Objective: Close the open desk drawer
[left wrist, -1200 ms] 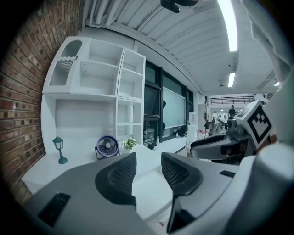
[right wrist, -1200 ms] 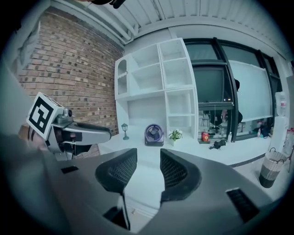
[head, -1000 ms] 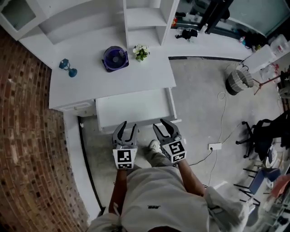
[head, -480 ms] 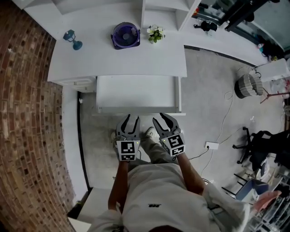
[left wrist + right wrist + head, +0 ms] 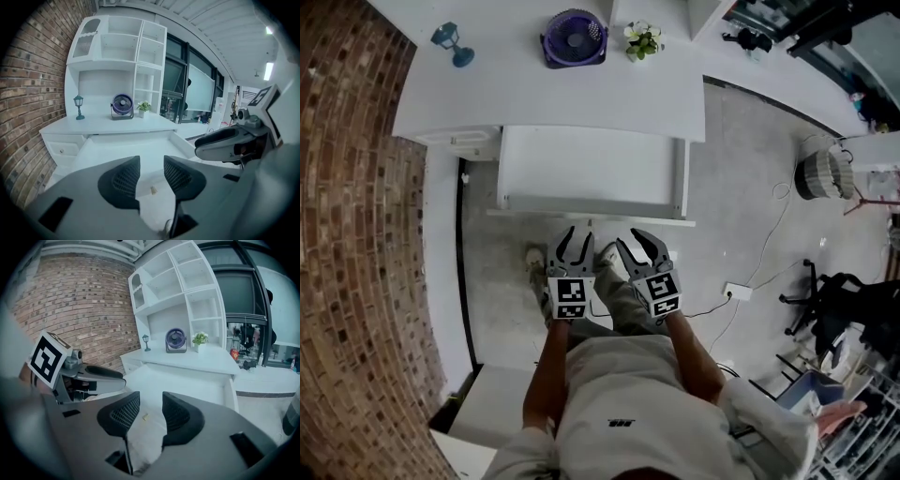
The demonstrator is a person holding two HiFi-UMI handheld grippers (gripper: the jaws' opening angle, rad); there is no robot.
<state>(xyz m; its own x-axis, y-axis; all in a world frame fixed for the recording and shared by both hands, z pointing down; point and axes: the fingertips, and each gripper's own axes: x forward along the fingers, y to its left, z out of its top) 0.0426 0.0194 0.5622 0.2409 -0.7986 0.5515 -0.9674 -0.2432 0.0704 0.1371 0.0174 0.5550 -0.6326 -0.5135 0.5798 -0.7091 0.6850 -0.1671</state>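
The white desk (image 5: 581,94) has its wide drawer (image 5: 591,169) pulled out towards me, its front edge (image 5: 591,217) nearest. In the head view my left gripper (image 5: 576,236) and right gripper (image 5: 634,242) hang side by side just short of that front edge, apart from it. Both are open with nothing between the jaws. In the left gripper view the left gripper (image 5: 151,161) looks into the drawer (image 5: 126,150), where a small yellowish scrap (image 5: 153,190) lies. The right gripper (image 5: 150,397) faces the same drawer (image 5: 187,380).
On the desk stand a purple fan (image 5: 575,37), a small plant (image 5: 643,39) and a blue lantern (image 5: 450,42). A brick wall (image 5: 356,234) runs along the left. A small closed drawer (image 5: 459,142) sits left of the open one. A power strip (image 5: 736,292) lies on the floor.
Both grippers have sunk together and tipped further down, staying just before the drawer front. The left jaws have narrowed a little. The drawer has not moved.
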